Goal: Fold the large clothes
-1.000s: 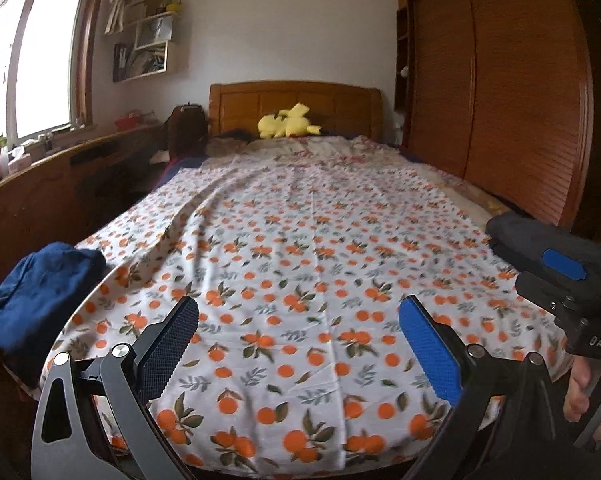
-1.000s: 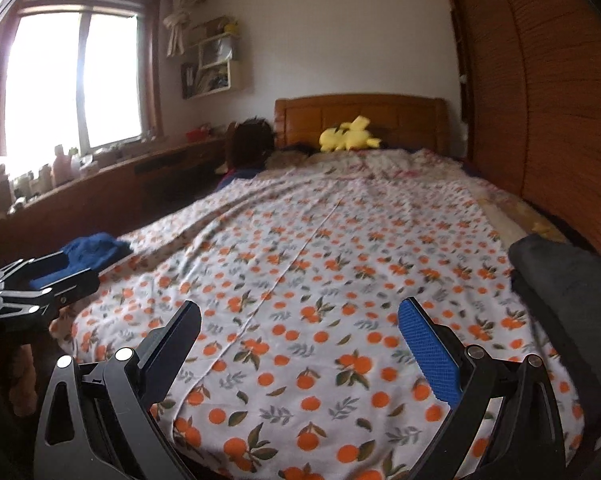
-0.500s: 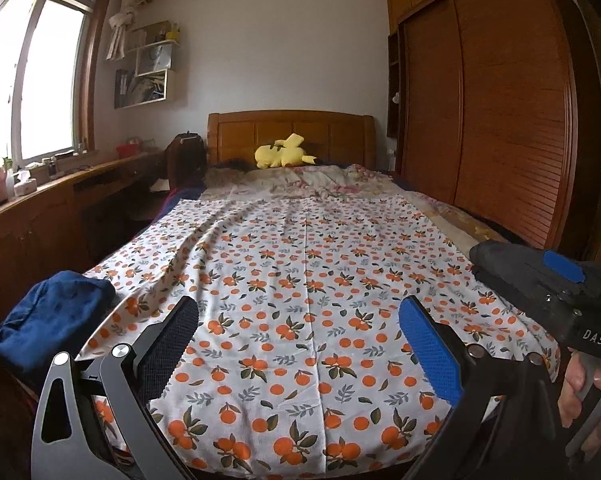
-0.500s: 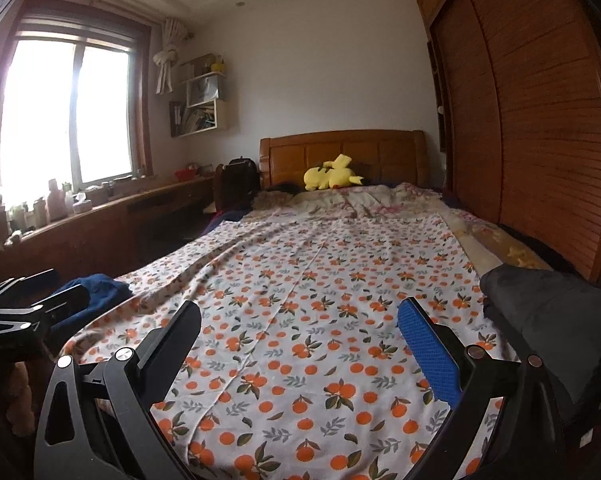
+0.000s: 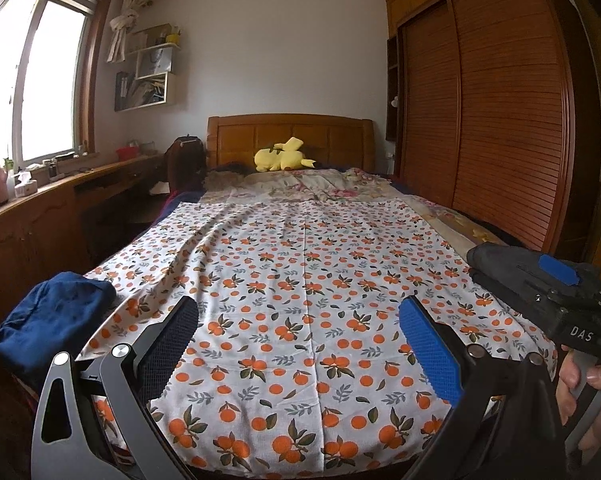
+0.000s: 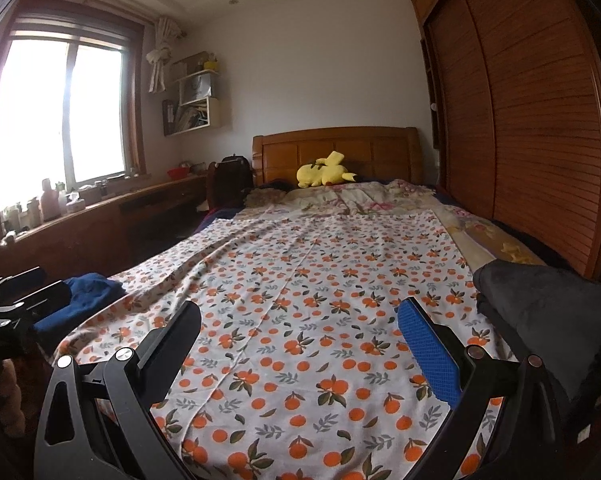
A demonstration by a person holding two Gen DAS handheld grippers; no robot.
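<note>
The orange-print cloth (image 5: 300, 300) lies spread flat over the bed (image 5: 440, 208), its long axis running from the bottom of the frame up toward the headboard (image 5: 288, 136) at centre. Both tools hang at its near short edge: the left tool (image 5: 298, 344) toward the lower-left corner beside the blue garment (image 5: 52, 320), the right tool (image 6: 300, 344) toward the lower-right corner by the dark bundle (image 6: 548, 320). Each stands with fingers wide apart, holding nothing. Each near corner looks closest to its own side's tool.
</note>
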